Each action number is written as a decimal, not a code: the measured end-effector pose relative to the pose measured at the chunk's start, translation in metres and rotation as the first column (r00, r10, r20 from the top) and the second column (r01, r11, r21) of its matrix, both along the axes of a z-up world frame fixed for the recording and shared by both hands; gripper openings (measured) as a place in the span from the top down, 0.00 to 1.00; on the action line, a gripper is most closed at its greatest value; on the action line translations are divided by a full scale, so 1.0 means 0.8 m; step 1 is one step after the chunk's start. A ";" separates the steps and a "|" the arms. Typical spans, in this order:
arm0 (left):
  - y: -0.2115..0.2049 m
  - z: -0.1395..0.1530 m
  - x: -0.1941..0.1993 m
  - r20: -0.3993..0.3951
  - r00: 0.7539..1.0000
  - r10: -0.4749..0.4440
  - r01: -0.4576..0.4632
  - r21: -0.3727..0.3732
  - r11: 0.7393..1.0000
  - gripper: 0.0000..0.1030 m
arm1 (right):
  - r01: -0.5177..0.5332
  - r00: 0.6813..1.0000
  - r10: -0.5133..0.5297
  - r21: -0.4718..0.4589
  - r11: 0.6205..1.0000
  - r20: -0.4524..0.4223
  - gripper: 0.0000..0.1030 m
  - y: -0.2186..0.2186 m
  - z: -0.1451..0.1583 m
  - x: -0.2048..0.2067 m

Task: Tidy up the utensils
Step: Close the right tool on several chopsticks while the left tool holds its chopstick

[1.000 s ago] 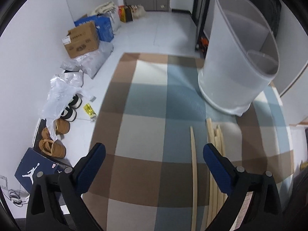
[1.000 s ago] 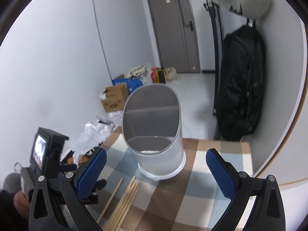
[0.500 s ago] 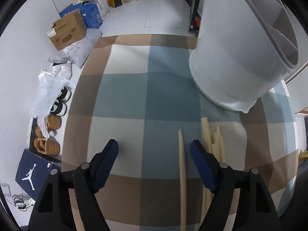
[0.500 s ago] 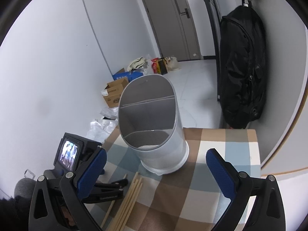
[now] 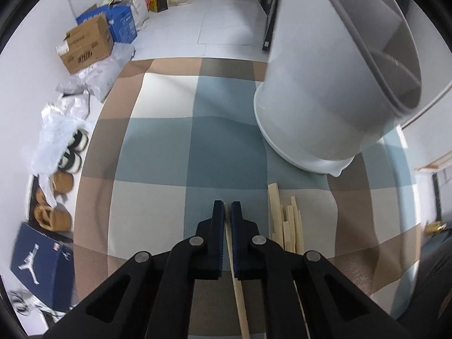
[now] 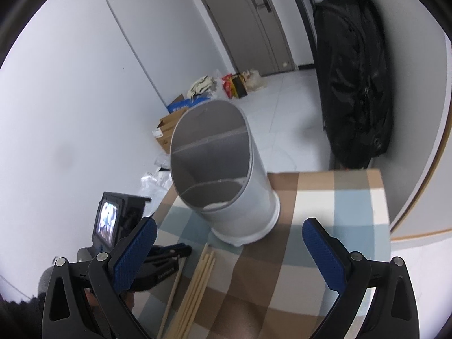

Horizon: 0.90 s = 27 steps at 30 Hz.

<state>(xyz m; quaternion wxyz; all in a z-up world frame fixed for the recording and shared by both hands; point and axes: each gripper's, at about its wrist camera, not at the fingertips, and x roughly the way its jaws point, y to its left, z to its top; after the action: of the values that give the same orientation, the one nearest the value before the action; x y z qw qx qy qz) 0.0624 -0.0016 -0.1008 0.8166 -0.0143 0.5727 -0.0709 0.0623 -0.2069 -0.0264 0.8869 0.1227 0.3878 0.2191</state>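
Observation:
My left gripper [image 5: 227, 207] is shut on a single wooden chopstick [image 5: 238, 296] that lies on the checked tablecloth [image 5: 158, 152]. Several more chopsticks [image 5: 285, 223] lie in a bundle just to its right. A white divided utensil holder [image 5: 333, 93] stands upright beyond them at the right. In the right wrist view my right gripper [image 6: 226, 243] is open and empty, held above the table facing the holder [image 6: 226, 186]. The left gripper [image 6: 166, 262] and the chopstick bundle [image 6: 197, 279] show below it at the left.
The table's left edge drops to a floor with cardboard boxes [image 5: 84, 48], plastic bags, shoes [image 5: 53, 200] and a blue shoe box [image 5: 39, 257]. A black backpack [image 6: 353, 90] hangs on the wall at the right. A grey door [image 6: 245, 19] is at the back.
My left gripper moved forward and right over the lone chopstick and its jaws closed on it. My right gripper stayed open and tilted down toward the holder.

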 end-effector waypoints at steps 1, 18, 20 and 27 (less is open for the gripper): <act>0.002 0.002 0.000 0.004 1.000 0.008 -0.008 -0.007 1.000 0.99 | -0.010 1.000 0.010 0.005 1.000 -0.016 0.04 0.001 -0.004 0.000; 0.047 0.031 -0.012 0.097 0.989 0.114 -0.099 -0.146 0.984 1.00 | -0.161 0.950 0.147 -0.028 0.987 -0.274 0.48 0.075 -0.084 0.001; 0.055 0.030 -0.011 0.096 0.988 0.121 -0.106 -0.149 0.983 1.00 | -0.159 0.947 0.143 -0.035 0.987 -0.288 0.50 0.084 -0.090 0.002; 0.073 0.031 -0.014 0.086 0.986 0.146 -0.128 -0.187 0.974 1.00 | -0.172 0.934 0.134 -0.090 0.981 -0.331 0.60 0.120 -0.107 0.000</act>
<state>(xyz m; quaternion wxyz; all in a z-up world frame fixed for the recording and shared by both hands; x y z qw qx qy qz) 0.0513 0.0565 -0.0762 0.8423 -0.1242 0.5203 -0.0666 0.0627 -0.1107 -0.1120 0.7971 0.0739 0.5487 0.2411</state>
